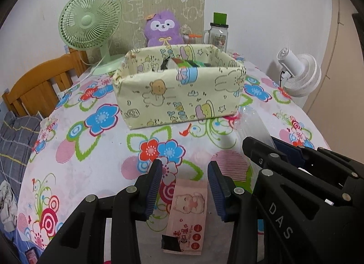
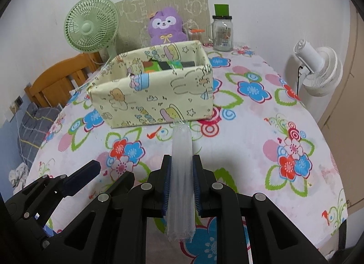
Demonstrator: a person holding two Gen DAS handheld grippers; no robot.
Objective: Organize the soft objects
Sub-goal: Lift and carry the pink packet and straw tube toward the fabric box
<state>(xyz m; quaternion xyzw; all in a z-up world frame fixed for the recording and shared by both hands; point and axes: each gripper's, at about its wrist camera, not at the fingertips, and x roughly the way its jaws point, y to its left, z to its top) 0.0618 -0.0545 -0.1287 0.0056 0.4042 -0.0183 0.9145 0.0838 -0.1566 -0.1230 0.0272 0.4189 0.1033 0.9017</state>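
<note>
A pale yellow cartoon-print fabric box (image 1: 179, 95) stands mid-table, with several soft packs inside; it also shows in the right wrist view (image 2: 154, 97). My left gripper (image 1: 185, 173) is open above a pink tissue pack (image 1: 187, 214) lying flat on the flowered tablecloth (image 1: 91, 161). My right gripper (image 2: 181, 168) is shut on a clear plastic sleeve pack (image 2: 182, 168), held above the table and pointing toward the box. The right gripper's body shows in the left wrist view (image 1: 295, 173).
A green fan (image 1: 89, 19), a purple plush (image 1: 162, 28) and a glass jar with a green lid (image 1: 218, 31) stand behind the box. A white fan (image 1: 298, 70) is off the table's right edge. A wooden chair (image 1: 38, 84) stands at left.
</note>
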